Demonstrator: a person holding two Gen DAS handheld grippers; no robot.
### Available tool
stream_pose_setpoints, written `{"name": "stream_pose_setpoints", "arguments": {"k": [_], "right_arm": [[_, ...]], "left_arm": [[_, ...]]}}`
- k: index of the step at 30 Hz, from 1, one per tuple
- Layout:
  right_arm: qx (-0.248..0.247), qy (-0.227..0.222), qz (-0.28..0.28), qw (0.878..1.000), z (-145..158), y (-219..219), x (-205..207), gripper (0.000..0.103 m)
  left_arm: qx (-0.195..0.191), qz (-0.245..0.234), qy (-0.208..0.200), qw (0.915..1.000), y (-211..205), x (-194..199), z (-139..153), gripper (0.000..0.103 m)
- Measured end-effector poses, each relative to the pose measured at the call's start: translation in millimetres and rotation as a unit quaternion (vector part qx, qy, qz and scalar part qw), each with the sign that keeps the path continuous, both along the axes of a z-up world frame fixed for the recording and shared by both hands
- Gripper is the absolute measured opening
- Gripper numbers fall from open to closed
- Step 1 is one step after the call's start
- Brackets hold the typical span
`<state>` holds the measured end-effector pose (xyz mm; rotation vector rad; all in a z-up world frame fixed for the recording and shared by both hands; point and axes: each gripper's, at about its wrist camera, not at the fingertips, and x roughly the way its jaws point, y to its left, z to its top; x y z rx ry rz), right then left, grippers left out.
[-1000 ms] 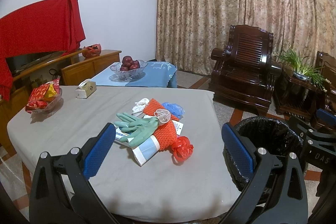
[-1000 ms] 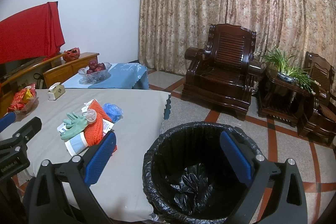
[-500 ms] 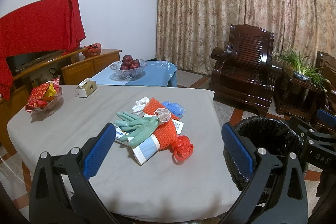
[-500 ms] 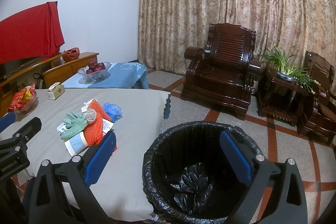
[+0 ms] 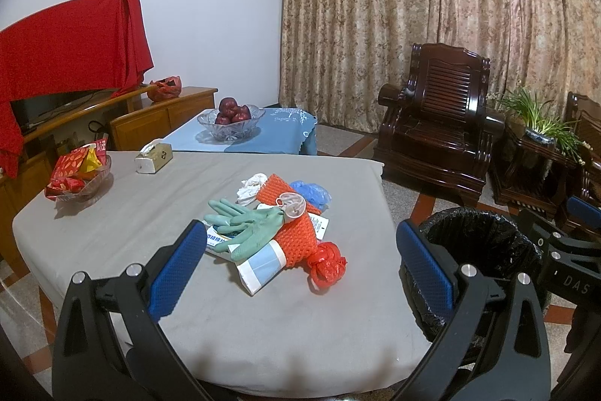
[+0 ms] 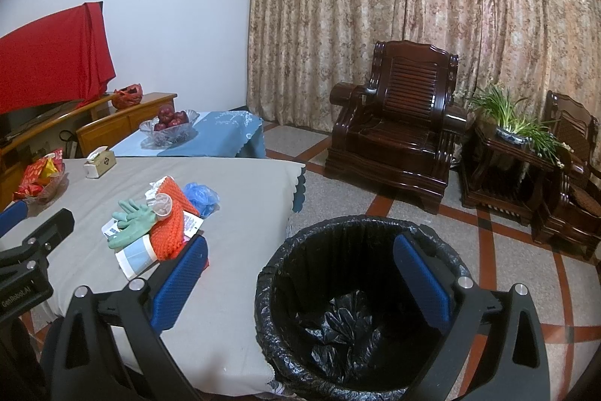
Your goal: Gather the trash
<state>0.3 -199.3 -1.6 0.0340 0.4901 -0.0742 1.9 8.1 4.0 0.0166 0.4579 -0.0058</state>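
My left gripper (image 5: 300, 265) gapes wide before the trash pile (image 5: 276, 224) mid-table (image 5: 112, 224); my right gripper (image 6: 300, 273), equally wide, hangs over the bin (image 6: 353, 310), right of the table. Far left: two bowls, one tissue box (image 5: 154, 157).

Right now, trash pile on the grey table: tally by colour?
Green: 1, glove
Orange: 1, foam net
Red: 1, knotted bag
Blue: 1, crumpled plastic
White: 1, crumpled tissue
White and blue: 1, paper packet
Pale: 1, small cup
Total: 7 visible; more may be hidden beneath.
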Motion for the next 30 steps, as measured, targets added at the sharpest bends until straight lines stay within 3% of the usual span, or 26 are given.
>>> {"name": "stream_pose_setpoints", "arguments": {"k": [21, 30], "right_arm": [[-0.001, 0.002, 0.003, 1.000, -2, 0, -1, 0.097], [0.003, 0.003, 0.047, 0.999, -34, 27, 25, 0.097]], "left_arm": [[-0.002, 0.001, 0.002, 1.0000, 2, 2, 0, 0.098], [0.014, 0.031, -0.004, 0.9994, 26, 6, -19, 0.098]]}}
